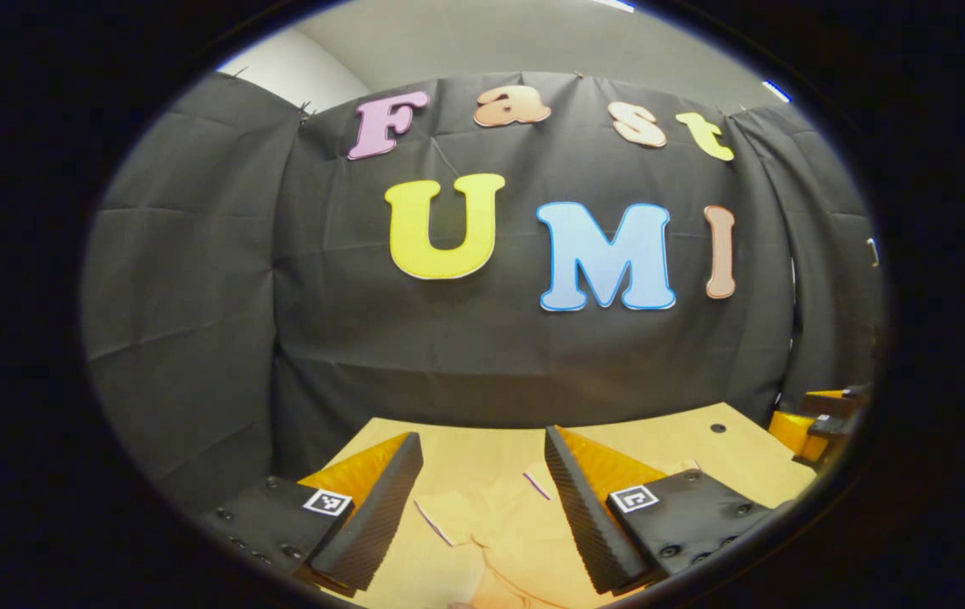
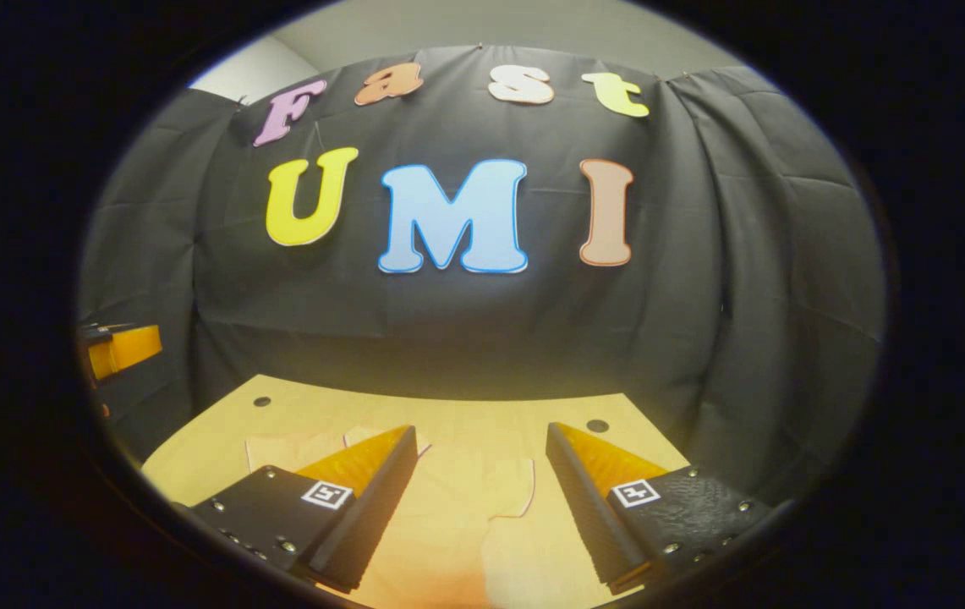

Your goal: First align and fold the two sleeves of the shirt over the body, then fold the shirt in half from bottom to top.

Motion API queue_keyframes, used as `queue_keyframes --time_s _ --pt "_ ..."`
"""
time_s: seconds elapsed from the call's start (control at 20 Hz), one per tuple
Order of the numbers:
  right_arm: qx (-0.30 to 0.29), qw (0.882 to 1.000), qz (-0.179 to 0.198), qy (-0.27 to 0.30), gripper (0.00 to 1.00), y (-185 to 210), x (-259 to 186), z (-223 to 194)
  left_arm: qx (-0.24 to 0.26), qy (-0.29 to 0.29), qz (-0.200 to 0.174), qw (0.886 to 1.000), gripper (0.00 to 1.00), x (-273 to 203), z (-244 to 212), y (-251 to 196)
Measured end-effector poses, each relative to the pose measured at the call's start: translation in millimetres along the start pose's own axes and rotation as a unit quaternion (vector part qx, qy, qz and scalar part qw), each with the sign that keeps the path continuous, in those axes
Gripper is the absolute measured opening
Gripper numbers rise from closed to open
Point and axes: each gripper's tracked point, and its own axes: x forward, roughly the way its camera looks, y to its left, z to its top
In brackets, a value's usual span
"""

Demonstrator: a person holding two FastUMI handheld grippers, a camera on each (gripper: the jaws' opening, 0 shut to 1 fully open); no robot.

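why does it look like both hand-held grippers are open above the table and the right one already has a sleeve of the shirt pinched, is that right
Not quite. The right hand-held gripper pinches nothing: in the right gripper view its jaws stand wide apart with the shirt lying flat on the table below. The rest holds: the left hand-held gripper is open above the table too.

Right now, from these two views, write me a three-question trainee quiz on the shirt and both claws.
1. True or false: the left claw is shut on the shirt.
2. What does the shirt lie on? A) table B) chair C) floor
3. Fill in: the right claw stands ____ above the shirt.

Key: 1 false; 2 A; 3 open.
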Motion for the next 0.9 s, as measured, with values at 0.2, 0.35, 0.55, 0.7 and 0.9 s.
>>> queue_keyframes --time_s 0.2,0.35,0.55,0.7,0.9 --pt "-0.014 0.999 0.008 0.046 0.96 -3.5 34.0 -29.6 0.002 0.006 0.005 1.0 0.94 3.2 -2.9 4.1" --pt "-0.009 0.996 0.013 0.091 0.96 -7.5 64.5 -60.8 0.001 0.014 0.012 1.0 0.94 5.5 -7.1 8.6" --pt "0.012 0.987 0.014 0.159 0.96 -15.5 102.6 -107.4 0.003 0.022 0.026 0.999 0.94 7.2 -11.0 18.2" --pt "0.025 0.98 0.008 0.199 0.96 -24.3 127.5 -140.7 0.003 0.029 0.039 0.999 0.94 8.6 -15.8 27.4" --pt "0.031 0.969 -0.004 0.245 0.95 -35.6 155.2 -181.0 0.004 0.04 0.058 0.997 0.94 11.3 -21.4 40.1"
